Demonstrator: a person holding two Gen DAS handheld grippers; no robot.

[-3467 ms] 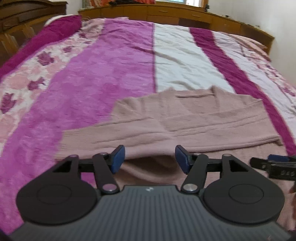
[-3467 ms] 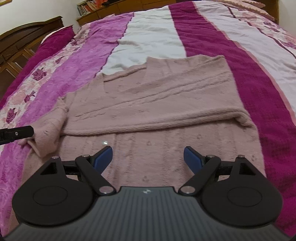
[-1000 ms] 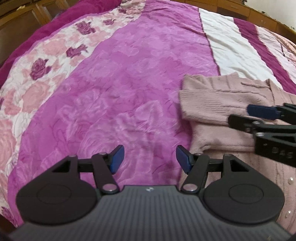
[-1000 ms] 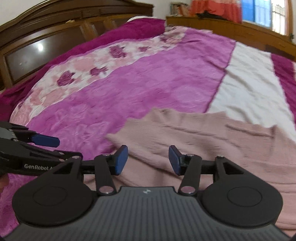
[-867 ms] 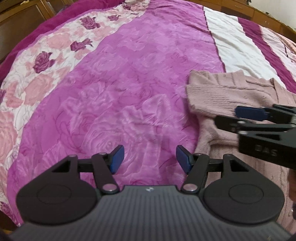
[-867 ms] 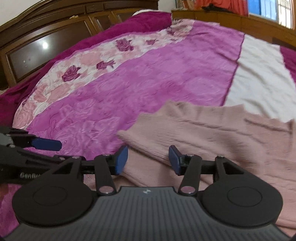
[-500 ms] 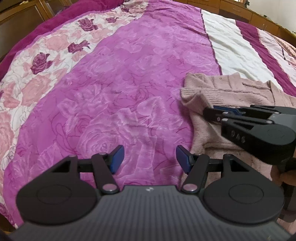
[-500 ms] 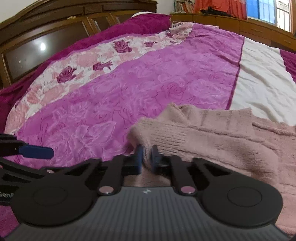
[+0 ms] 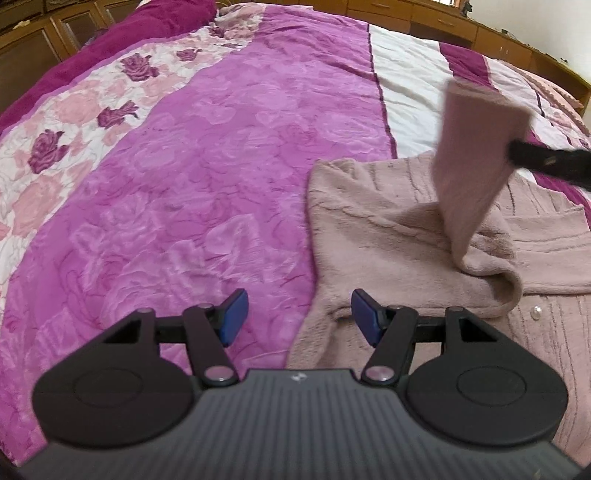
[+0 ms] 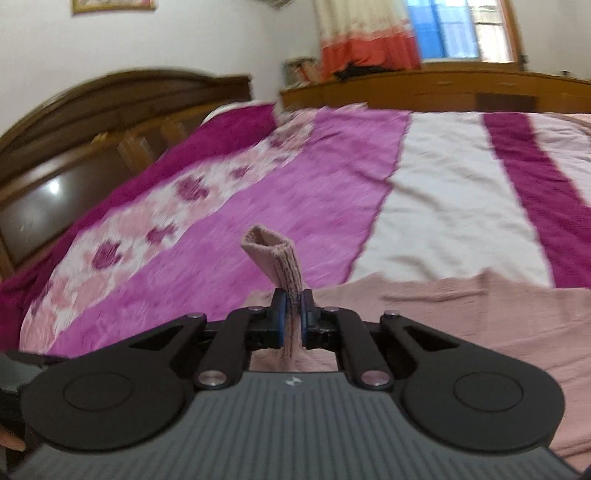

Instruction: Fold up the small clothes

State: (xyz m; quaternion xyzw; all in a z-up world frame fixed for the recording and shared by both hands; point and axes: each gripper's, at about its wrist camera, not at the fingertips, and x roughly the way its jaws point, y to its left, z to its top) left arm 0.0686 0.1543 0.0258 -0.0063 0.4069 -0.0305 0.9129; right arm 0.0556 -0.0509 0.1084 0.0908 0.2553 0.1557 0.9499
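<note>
A dusty pink knit cardigan (image 9: 399, 236) lies on the bed, with small pearl buttons at its right. My right gripper (image 10: 291, 320) is shut on the cardigan's sleeve cuff (image 10: 275, 254), which stands up above the jaws. In the left wrist view the sleeve (image 9: 476, 147) hangs lifted above the cardigan's body, held by the black right gripper (image 9: 517, 153) at the right edge. My left gripper (image 9: 297, 317) is open and empty, low over the cardigan's left edge, one finger over the bedspread and one over the knit.
The bed carries a bedspread (image 9: 207, 155) in magenta, floral pink and white stripes. A dark wooden headboard (image 10: 92, 140) stands at the left. Wooden cabinets (image 10: 461, 88) and a curtained window (image 10: 406, 33) run along the far side.
My right gripper closed on the sleeve cuff and lifted it up and to the right, off the bedspread. My left gripper stayed open and shifted slightly toward the cardigan.
</note>
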